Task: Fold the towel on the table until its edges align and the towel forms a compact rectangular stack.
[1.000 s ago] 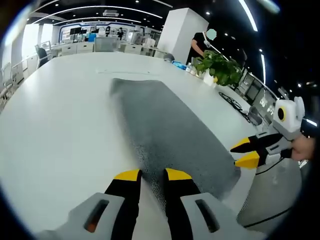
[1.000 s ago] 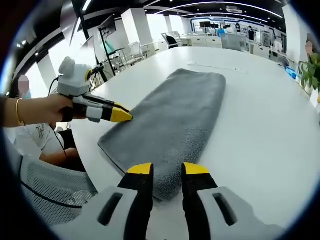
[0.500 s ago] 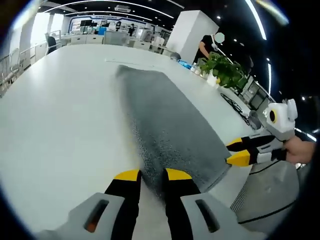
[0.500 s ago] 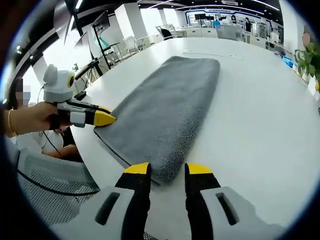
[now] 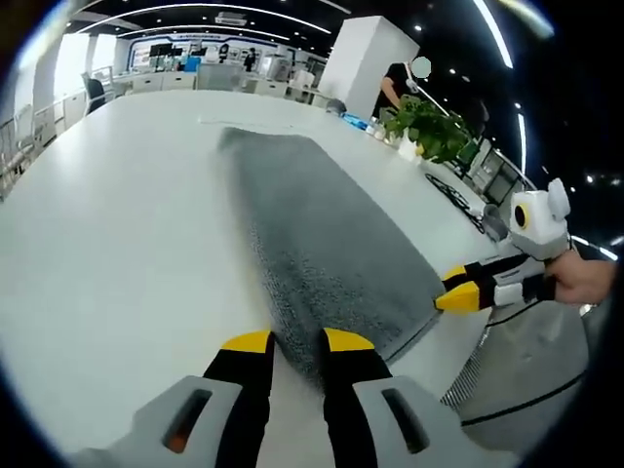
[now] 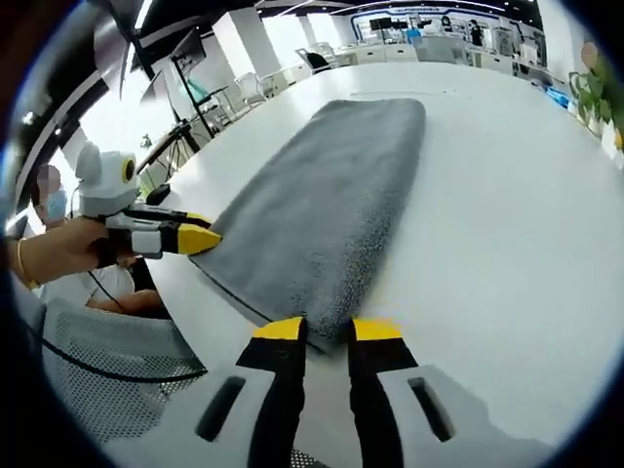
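A grey towel lies folded into a long strip on the white table, running away from me. In the left gripper view, my left gripper is shut on the towel's near corner, which shows between its yellow tips. My right gripper comes in from the right, its tips pinched on the other near corner. In the right gripper view, my right gripper holds the near edge of the towel. There my left gripper grips the left corner, held by a hand.
The table's near edge runs just under both held corners. A potted plant and black cables sit along the table's far right side. A person stands beyond it. A mesh chair stands off the edge.
My right gripper's jaws have come together on the towel's corner. Both views have shifted slightly closer to the near edge. The towel still lies flat.
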